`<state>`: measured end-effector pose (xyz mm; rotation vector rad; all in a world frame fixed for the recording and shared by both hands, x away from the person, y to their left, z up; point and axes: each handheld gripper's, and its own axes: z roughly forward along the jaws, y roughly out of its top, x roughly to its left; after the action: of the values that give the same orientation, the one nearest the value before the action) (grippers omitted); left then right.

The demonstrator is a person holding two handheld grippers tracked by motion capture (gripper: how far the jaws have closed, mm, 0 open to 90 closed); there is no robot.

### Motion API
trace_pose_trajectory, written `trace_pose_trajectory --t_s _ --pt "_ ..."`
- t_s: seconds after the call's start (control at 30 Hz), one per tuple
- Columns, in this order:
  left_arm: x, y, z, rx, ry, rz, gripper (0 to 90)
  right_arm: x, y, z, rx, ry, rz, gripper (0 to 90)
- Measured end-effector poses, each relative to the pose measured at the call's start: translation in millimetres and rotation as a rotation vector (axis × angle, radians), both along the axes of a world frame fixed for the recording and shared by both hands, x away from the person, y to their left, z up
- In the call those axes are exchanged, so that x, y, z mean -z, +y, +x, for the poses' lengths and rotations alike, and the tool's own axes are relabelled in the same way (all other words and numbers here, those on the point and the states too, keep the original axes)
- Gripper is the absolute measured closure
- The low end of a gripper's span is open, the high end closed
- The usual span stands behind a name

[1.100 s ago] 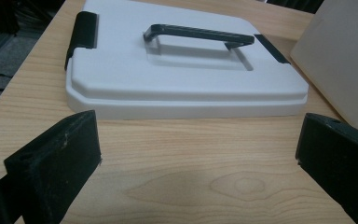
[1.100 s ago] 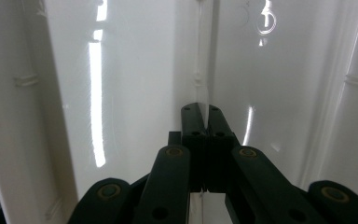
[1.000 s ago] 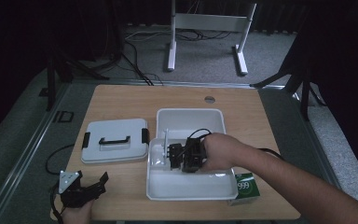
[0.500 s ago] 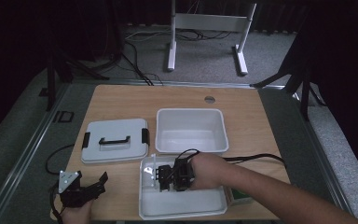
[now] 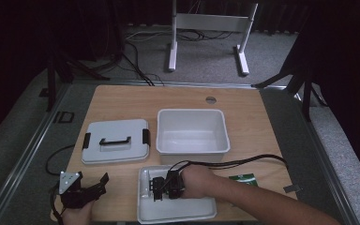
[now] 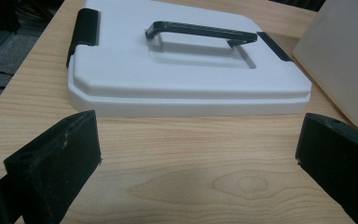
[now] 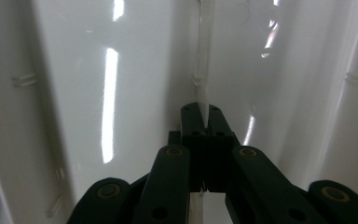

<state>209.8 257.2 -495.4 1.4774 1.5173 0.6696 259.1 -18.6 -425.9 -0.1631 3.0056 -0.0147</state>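
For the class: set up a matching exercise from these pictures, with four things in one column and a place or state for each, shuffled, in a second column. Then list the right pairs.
Things
1. white plastic lid with black handle
2. deep white plastic tub
3. shallow white plastic tray
4. left gripper

Places or states
A. at the table's near edge, its divider wall pinched by the right gripper
B. jaws wide apart over bare wood
C. flat on the table, left of the tub
D. mid-table, standing open

Pairs: 1-C, 2-D, 3-A, 4-B
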Motion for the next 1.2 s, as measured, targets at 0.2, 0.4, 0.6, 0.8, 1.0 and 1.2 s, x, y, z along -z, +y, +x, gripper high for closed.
trace_pose_trajectory --t_s 0.2,0.4,0.6,0.8,1.0,1.2 --pt "-0.2 0.5 -0.6 -0.002 -0.004 -0.005 0.2 24.9 4.9 8.5 -0.006 -0.009 -0.034 88.5" --pt "-0.4 0.9 -0.6 -0.003 -0.005 -0.005 0.2 33.8 5.7 13.9 0.007 -0.005 -0.042 88.1" --pt "-0.4 0.2 -0.1 -0.002 -0.006 -0.007 0.2 35.9 5.7 15.3 0.007 0.003 -0.037 86.5" --pt "-0.9 -0.3 -0.6 -0.001 -0.008 -0.004 0.2 26.9 5.5 15.7 -0.010 -0.003 -0.033 64.1" --pt "-0.8 0.5 -0.8 -0.002 -0.007 -0.005 0.2 6.3 -1.2 12.2 -0.048 0.009 0.003 19.2" --pt "-1.4 0.4 -1.3 -0.005 -0.012 -0.008 0.2 -21.8 -17.6 7.8 -0.097 0.025 0.058 10.2"
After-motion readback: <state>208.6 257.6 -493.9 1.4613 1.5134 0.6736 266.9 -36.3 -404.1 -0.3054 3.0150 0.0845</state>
